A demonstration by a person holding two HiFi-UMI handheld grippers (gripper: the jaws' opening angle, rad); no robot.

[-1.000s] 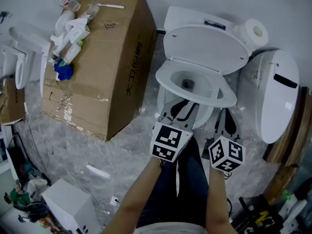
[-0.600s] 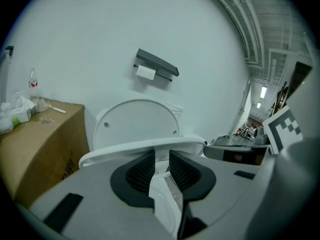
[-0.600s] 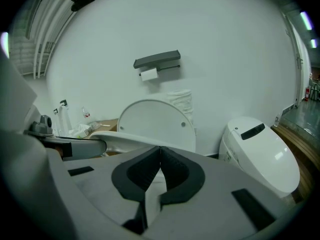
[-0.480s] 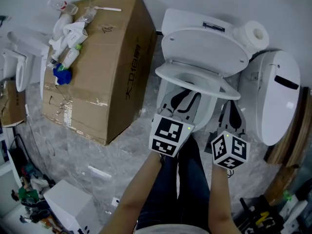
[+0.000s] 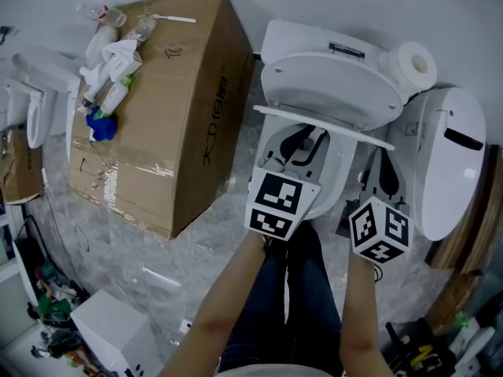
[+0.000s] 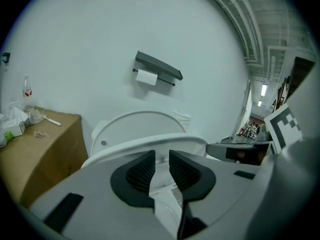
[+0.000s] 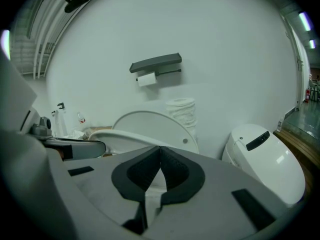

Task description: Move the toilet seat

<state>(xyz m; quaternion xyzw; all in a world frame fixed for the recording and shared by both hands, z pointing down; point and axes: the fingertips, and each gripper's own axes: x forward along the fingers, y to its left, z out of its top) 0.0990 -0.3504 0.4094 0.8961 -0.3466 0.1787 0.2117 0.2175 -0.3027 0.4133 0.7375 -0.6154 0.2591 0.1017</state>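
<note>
Moved: seat (image 5: 322,126) up off bowl (image 5: 338,175), now half-raised.
Left gripper (image 6: 161,156): jaws part open, clamping nothing, tips under seat's near rim.
Right gripper (image 7: 160,151): jaws together, empty, near rim's right end.
Axis: rim runs left-right across both tips.

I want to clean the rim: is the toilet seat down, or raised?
Partly raised. The toilet seat shows edge-on above the bowl, short of the open lid.

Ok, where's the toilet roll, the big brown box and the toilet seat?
toilet roll (image 5: 414,60): head view, on its top end.
brown box (image 5: 157,93): head view, on its bare top.
toilet seat (image 6: 120,147): left gripper view, on its front rim.
</note>
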